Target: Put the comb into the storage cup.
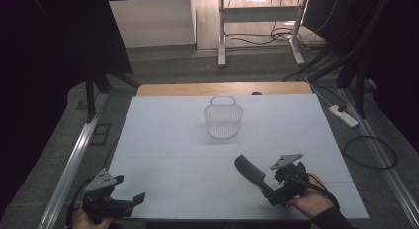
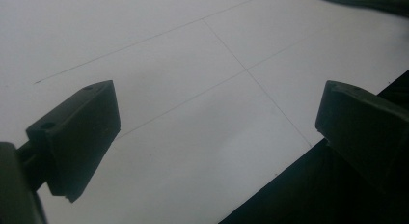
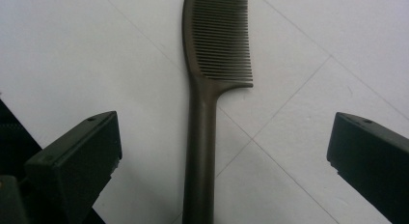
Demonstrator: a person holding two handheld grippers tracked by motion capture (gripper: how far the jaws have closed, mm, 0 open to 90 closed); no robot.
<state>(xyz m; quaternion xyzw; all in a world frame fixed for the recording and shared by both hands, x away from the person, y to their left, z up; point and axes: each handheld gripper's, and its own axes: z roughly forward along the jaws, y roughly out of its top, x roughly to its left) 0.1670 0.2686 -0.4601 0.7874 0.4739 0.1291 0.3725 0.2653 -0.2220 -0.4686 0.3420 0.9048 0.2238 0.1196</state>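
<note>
Comb work barely begun. Dark brown plastic comb with a long straight handle (image 3: 200, 151) lay flat on the pale white table (image 1: 173, 140), at about five o'clock from the white wire-mesh basket with a hoop handle (image 1: 223, 119), well apart from it. Right claw (image 3: 224, 156) released, jaws wide on either side of the handle, touching nothing; comb not gripped, not lifted. Left claw (image 2: 214, 132) also released, jaws spread over bare table near seven o'clock, nothing between them. Basket upright at twelve o'clock, seemingly empty. Judged stage: comb on the table, grasp not made; likely left to do: clench on the handle, lift, carry toward the basket, drop inside.
</note>
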